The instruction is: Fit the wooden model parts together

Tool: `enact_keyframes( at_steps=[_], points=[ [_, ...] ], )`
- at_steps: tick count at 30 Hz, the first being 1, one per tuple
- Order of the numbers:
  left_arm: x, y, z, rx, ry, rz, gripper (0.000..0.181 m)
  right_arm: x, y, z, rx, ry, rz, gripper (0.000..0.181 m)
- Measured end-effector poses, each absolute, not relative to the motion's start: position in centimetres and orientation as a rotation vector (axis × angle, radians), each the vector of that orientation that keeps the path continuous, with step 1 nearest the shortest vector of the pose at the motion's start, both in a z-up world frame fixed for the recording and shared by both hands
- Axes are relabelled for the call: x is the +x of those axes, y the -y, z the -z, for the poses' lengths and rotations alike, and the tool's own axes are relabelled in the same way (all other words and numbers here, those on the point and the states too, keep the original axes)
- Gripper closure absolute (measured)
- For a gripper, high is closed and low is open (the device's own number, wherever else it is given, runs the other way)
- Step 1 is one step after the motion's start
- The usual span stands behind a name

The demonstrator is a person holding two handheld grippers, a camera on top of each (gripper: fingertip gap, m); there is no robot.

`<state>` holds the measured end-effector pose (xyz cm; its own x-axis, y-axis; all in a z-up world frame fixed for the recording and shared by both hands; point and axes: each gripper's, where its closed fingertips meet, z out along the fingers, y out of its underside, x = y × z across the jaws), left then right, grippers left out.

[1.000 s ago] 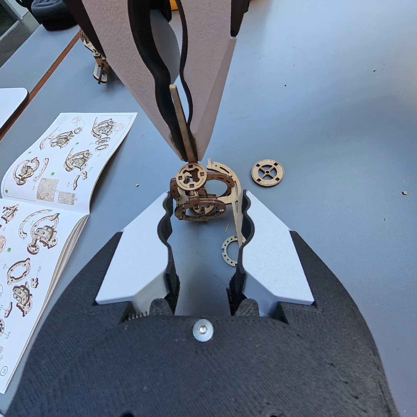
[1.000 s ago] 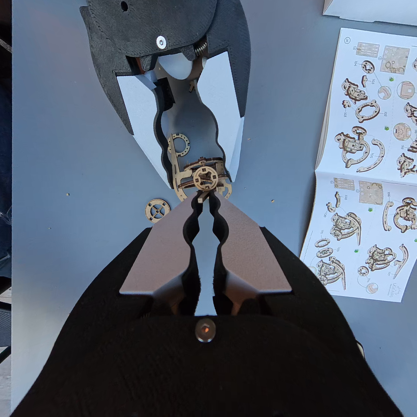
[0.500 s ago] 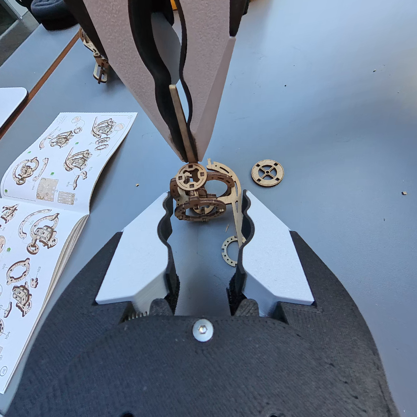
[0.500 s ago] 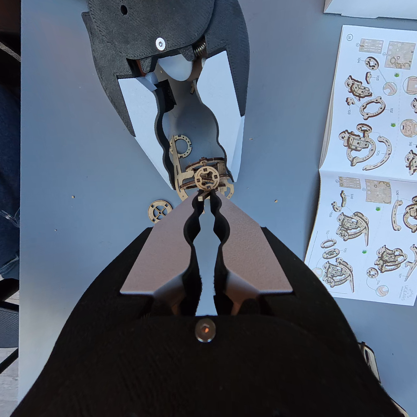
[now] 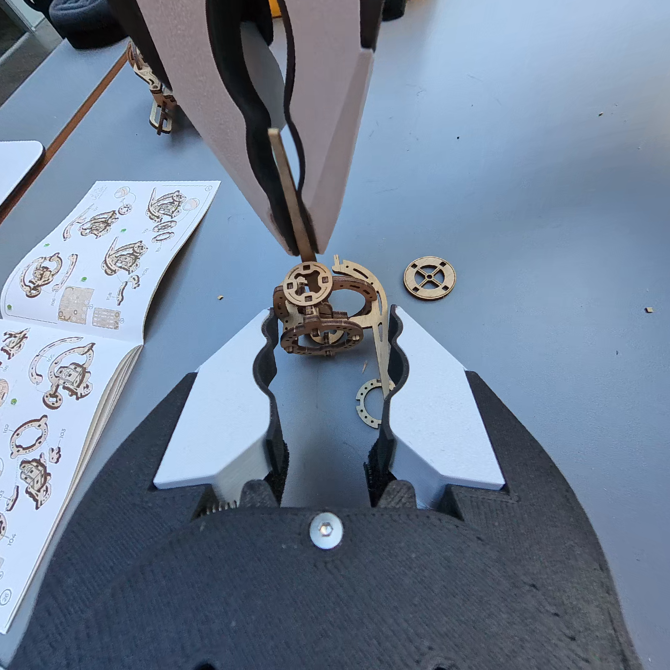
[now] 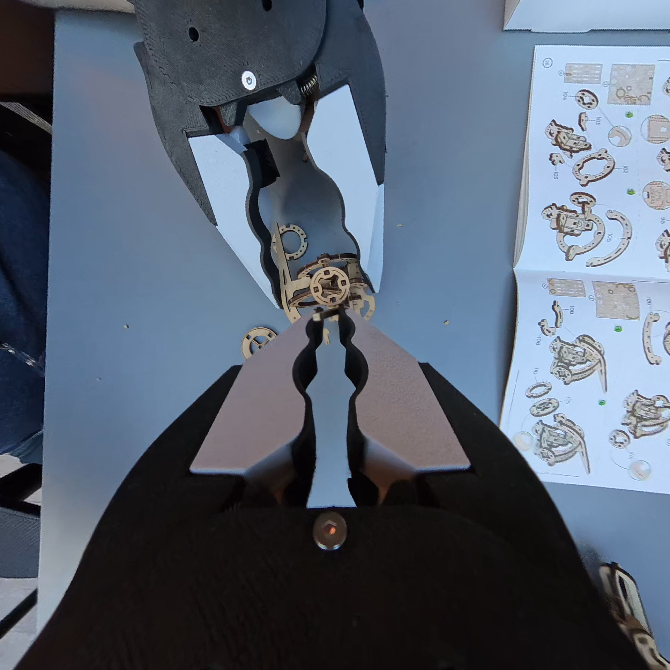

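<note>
Gripping a thin wooden stick (image 5: 290, 195), the right gripper (image 5: 302, 250) comes down from the far side of the grey table (image 5: 525, 181), its brown fingers (image 5: 232, 119) pinched tight on the strip. In the right wrist view the stick's end (image 6: 318, 317) shows only as a small blurred stub at the fingertips, so its fit against the model is hard to judge. Its lower tip meets the rim of the round slotted disc (image 5: 307, 282) on top of the wooden model (image 5: 319, 319).

That model stands on the table between the tips of the left gripper (image 5: 330, 319). Its white fingers (image 5: 224, 409) are spread wide; the model's curved arm (image 5: 377, 326) runs along the right-hand finger's black pad, while the model's ring is close to the other finger, though contact there cannot be made out. A toothed wooden ring (image 5: 369, 405) lies flat between the fingers, partly hidden by the right-hand finger.

A spoked wooden wheel (image 5: 429, 278) lies loose just beyond the left gripper; in the right wrist view it is half covered by a brown finger. An open instruction booklet (image 5: 108, 261) lies at the table's left edge, cut off by the frame. Another wooden assembly (image 5: 159, 98) stands toward the far left corner, largely hidden behind the right gripper. Small wood chips (image 5: 649, 310) dot the table.
</note>
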<state>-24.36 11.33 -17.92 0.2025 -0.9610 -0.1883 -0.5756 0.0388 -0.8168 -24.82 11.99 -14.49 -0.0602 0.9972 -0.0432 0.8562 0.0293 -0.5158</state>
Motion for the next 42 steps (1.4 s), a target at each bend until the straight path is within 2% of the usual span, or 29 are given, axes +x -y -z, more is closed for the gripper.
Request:
enact_keyframes(
  at_steps=[1, 4, 6, 13, 25, 42],
  points=[
    [-24.36, -11.33, 17.91, -1.641, -1.475, 0.581, 0.121, -24.96, -11.82, 14.46, -1.897, 1.972, -0.624, 0.170],
    [-24.36, -11.33, 17.91, -1.641, -1.475, 0.581, 0.121, -25.11, -11.75, 14.49, -1.899, 1.962, -0.635, 0.160],
    [-24.36, -11.34, 17.91, -1.641, -1.475, 0.581, 0.121, -25.29, -11.70, 14.28, -1.895, 1.958, -0.644, 0.159],
    [-24.36, -11.33, 17.91, -1.641, -1.475, 0.583, 0.121, -24.87, -12.01, 14.09, -1.867, 2.033, -0.512, 0.177],
    [-24.35, -11.30, 17.94, -1.638, -1.478, 0.577, 0.121, -24.71, -11.71, 14.23, -1.808, 2.114, -0.360, 0.178],
    [-24.37, -11.31, 17.95, -1.638, -1.478, 0.577, 0.121, -24.70, -11.72, 14.26, -1.839, 2.060, -0.465, 0.178]
  ],
)
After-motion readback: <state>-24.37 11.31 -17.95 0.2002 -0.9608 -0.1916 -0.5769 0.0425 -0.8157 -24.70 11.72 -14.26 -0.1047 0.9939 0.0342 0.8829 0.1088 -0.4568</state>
